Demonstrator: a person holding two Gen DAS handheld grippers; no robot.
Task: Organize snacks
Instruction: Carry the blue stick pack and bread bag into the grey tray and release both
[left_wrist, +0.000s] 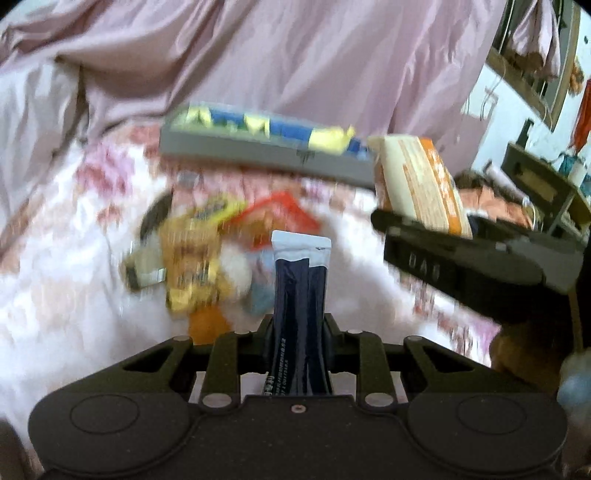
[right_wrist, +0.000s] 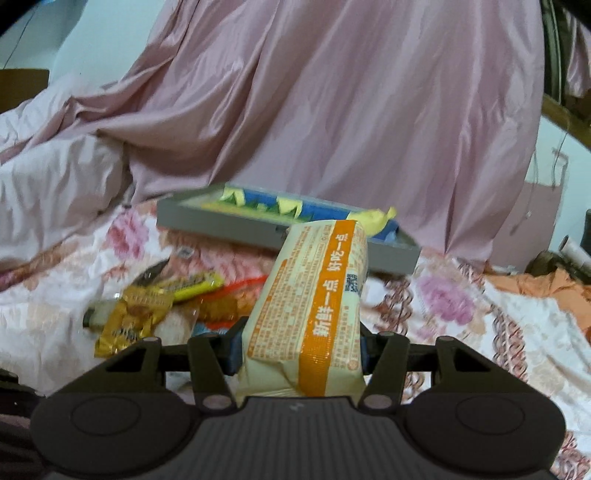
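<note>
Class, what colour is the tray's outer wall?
Grey tray, seen best in the right wrist view.

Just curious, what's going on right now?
Left gripper shut on dark sachet. Right gripper shut on orange-striped snack pack. Grey tray ahead, nothing blocking.

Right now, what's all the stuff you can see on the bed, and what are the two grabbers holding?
Tray: one, grey, on the flowery bedspread at the back, with yellow and blue packets inside.
Loose snack pile: several packets, gold, yellow, red and others, on the bedspread in front of the tray; too jumbled to count.
Dark stick packet: one, navy with a white top, standing up between the left gripper's pads.
Orange and cream packet: one, with Chinese writing, held in the right gripper.
Bedspread: one, white with pink flowers, under everything.
Pink sheet: one, draped behind the tray.
Left gripper: black, shut on the dark stick packet.
Right gripper: black, shut on the orange and cream packet.
</note>
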